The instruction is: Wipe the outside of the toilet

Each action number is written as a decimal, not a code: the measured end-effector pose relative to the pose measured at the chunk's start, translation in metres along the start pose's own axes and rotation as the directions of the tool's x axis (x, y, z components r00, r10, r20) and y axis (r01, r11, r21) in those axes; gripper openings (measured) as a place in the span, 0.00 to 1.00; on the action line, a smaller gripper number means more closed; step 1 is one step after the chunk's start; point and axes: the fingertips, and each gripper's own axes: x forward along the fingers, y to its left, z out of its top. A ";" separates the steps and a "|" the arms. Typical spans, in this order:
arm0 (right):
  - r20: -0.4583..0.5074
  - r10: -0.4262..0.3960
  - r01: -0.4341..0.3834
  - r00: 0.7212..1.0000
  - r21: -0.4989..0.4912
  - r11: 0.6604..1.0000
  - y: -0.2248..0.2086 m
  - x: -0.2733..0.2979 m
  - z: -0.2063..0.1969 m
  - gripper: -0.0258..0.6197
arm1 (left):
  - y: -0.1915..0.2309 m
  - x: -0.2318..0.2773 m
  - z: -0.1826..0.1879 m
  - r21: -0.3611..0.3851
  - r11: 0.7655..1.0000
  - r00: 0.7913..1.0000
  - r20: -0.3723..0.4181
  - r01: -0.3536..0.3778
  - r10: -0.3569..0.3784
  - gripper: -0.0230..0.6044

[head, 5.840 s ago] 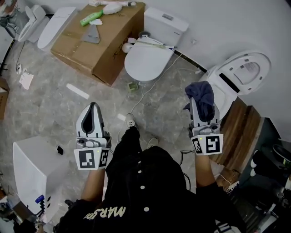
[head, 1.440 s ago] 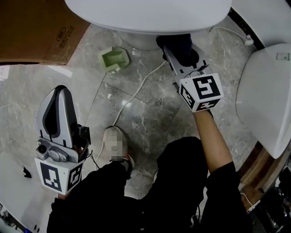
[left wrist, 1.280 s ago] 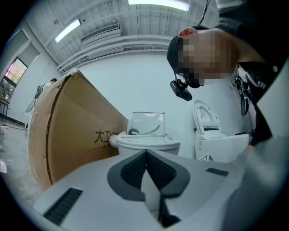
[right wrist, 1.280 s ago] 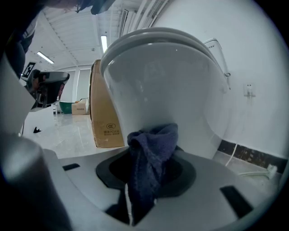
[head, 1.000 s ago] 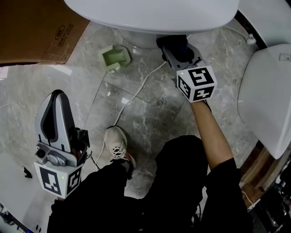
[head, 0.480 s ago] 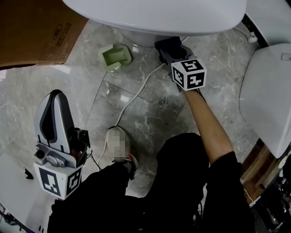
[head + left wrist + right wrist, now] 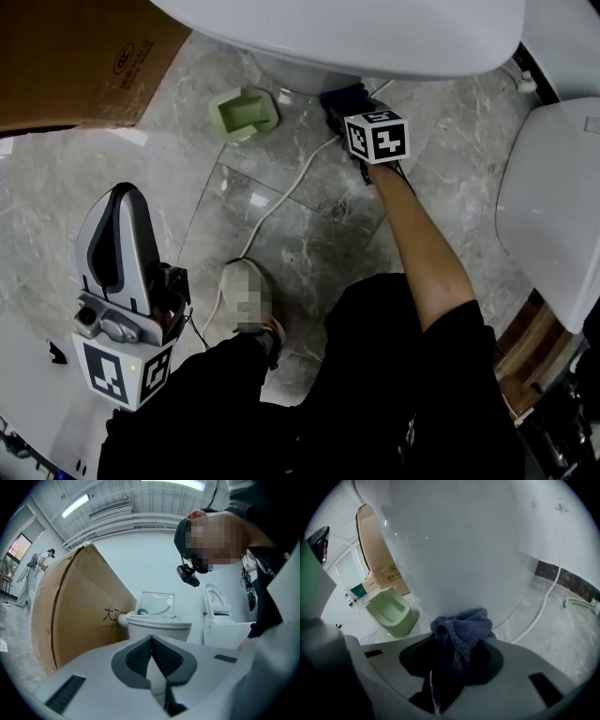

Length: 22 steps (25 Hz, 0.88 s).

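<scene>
Cloth (image 7: 459,630), dark blue and bunched, is clamped between the jaws of the right gripper (image 7: 452,656), with a soft tuft left standing proud of the tips. The toilet (image 7: 454,550) is met directly ahead of that gripper. Its white pedestal wall fills the right gripper view, and the tuft is held at or just short of it; contact cannot be confirmed.

The cloth is judged light, limp and easily squashed. It is best kept gripped at its bunched middle, with enough left free in front to be pressed flat. The glazed surface is judged hard, smooth and slippery, and the fixture heavy and fixed, so no part of it needs to be held; only steady pressure is called for.

The left gripper (image 7: 151,656) is held well behind and to the left of the right one, its jaws closed together on nothing.

A small green tray (image 7: 389,611) is seen on the floor to the left of the right gripper, beside the pedestal, and nothing is seen in it. A cardboard box (image 7: 75,56) lies ahead of the left gripper; its contents are hidden.
</scene>
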 end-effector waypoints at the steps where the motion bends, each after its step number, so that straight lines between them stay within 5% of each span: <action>1: -0.007 -0.007 0.007 1.000 0.006 1.000 -0.001 0.002 -0.003 0.25 | 0.000 0.000 0.000 -0.002 1.000 1.000 0.001 -0.001 0.001 0.05; 13: 0.020 0.055 -0.054 0.998 -0.072 0.996 0.009 -0.041 0.004 0.24 | -0.011 -0.006 0.013 -0.001 1.000 0.999 0.039 -0.010 0.010 0.05; 17: 0.106 0.060 -0.035 0.993 -0.221 0.975 0.012 -0.101 0.022 0.24 | -0.024 -0.008 0.015 -0.002 1.000 0.999 0.043 0.001 -0.001 0.05; 22: 0.292 0.121 -0.046 0.949 -0.252 0.967 0.014 -0.194 0.077 0.24 | -0.040 -0.007 0.022 0.013 1.000 0.998 0.055 0.013 -0.014 0.05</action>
